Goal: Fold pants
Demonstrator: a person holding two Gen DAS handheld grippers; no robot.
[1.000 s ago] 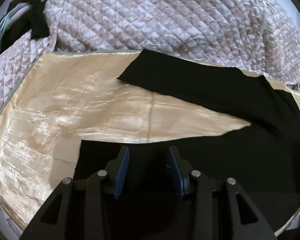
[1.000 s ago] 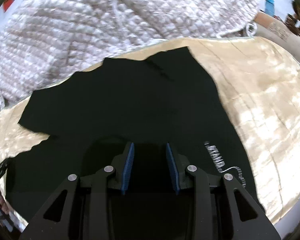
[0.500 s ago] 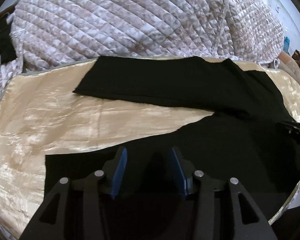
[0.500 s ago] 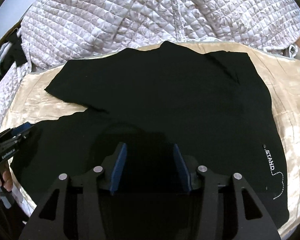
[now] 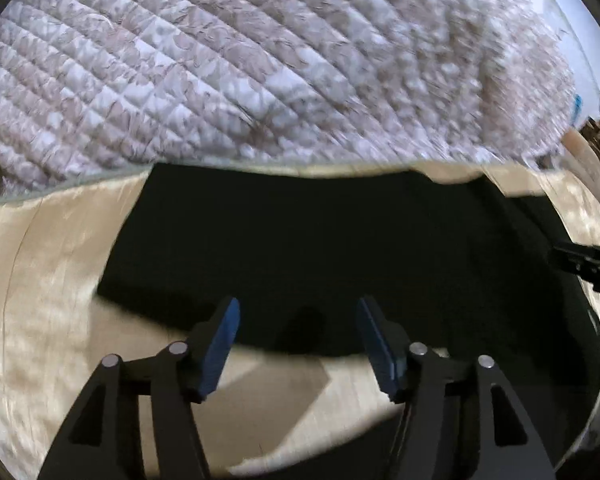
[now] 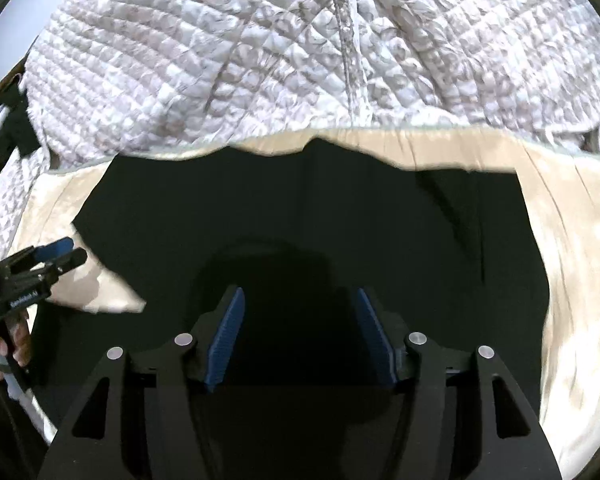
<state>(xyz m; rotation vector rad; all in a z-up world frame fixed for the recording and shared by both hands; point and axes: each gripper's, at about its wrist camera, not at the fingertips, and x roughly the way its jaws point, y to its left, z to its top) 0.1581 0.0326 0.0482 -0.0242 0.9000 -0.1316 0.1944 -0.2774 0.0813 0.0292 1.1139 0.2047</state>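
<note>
Hovering with jaws apart and empty, left gripper point(image 5: 298, 320) and right gripper point(image 6: 300, 312) risk dragging the black pants point(image 6: 300, 208) ahead, rumpling them.

Left gripper point(image 5: 298, 336) and right gripper point(image 6: 298, 332): black frames, 2 ribbed blue pads, silver screws.

A quilted white-and-tan bedspread point(image 6: 300, 60) fills the 12 o'clock half; a shiny gold satin sheet point(image 5: 40, 280) spreads below it (wrinkled, catching light). A pale wall point(image 5: 572, 20) shows at 2 o'clock.
</note>
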